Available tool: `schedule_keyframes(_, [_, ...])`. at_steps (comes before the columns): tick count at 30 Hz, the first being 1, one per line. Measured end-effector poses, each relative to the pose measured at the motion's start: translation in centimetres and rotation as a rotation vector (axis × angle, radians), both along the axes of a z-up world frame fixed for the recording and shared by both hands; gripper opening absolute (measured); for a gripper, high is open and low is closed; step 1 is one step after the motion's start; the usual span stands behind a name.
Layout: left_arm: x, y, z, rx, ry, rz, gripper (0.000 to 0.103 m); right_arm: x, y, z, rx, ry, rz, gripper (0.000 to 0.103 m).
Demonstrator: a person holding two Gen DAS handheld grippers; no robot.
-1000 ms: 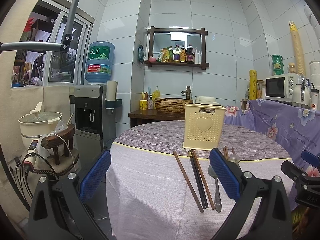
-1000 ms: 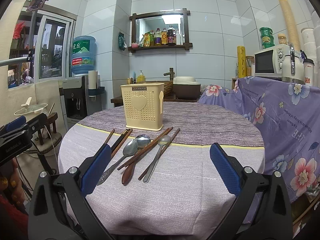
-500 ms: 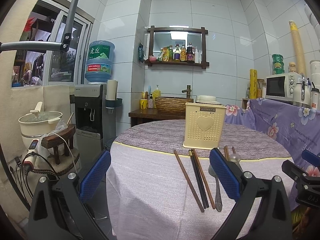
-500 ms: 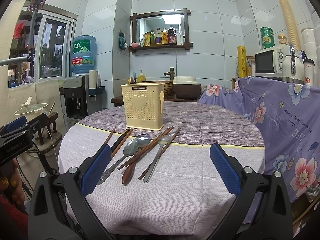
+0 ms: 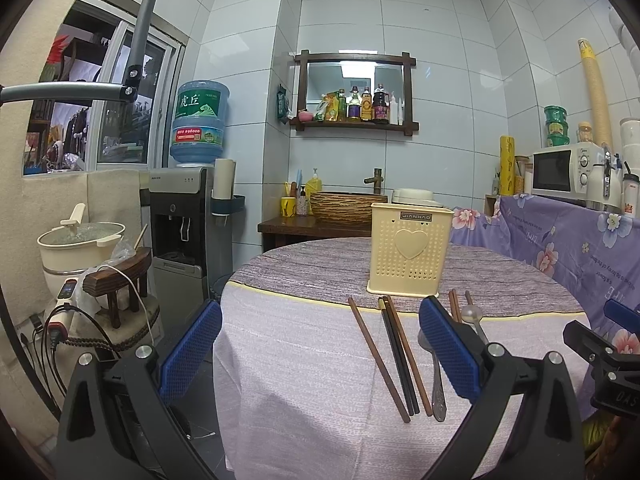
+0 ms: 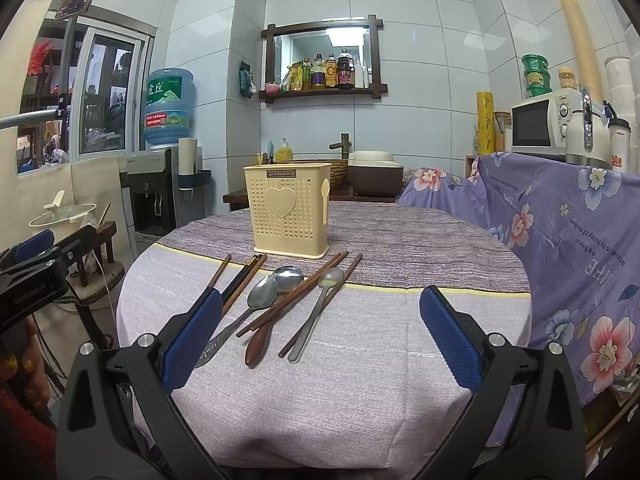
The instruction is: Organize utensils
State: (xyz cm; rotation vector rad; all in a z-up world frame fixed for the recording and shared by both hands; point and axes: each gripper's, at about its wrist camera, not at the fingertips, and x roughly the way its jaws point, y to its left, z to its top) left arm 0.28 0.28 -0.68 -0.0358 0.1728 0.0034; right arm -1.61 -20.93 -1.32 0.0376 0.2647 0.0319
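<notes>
Organizing has not begun: chopsticks (image 6: pixel 243 276) and spoons (image 6: pixel 262 293) lie before the holder (image 6: pixel 289 213); left claw (image 5: pixel 320 354) and right claw (image 6: pixel 320 334) both spread, empty.

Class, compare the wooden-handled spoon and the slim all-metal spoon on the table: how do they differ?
The wooden-handled spoon has a thick brown handle; the slim metal spoon is steel throughout. A chopstick crosses the wooden-handled spoon's neck; the slim metal spoon lies beside one. Both rest flat on the cloth, bowls toward the cream holder.
</notes>
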Motion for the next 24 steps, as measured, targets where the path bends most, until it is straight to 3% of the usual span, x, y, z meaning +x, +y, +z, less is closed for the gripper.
schedule_keyframes(24, [0.18, 0.12, -0.25, 0.006, 0.011, 0.007, 0.098, 0.43, 0.29, -0.66, -0.007, 0.016, 0.0, 0.098])
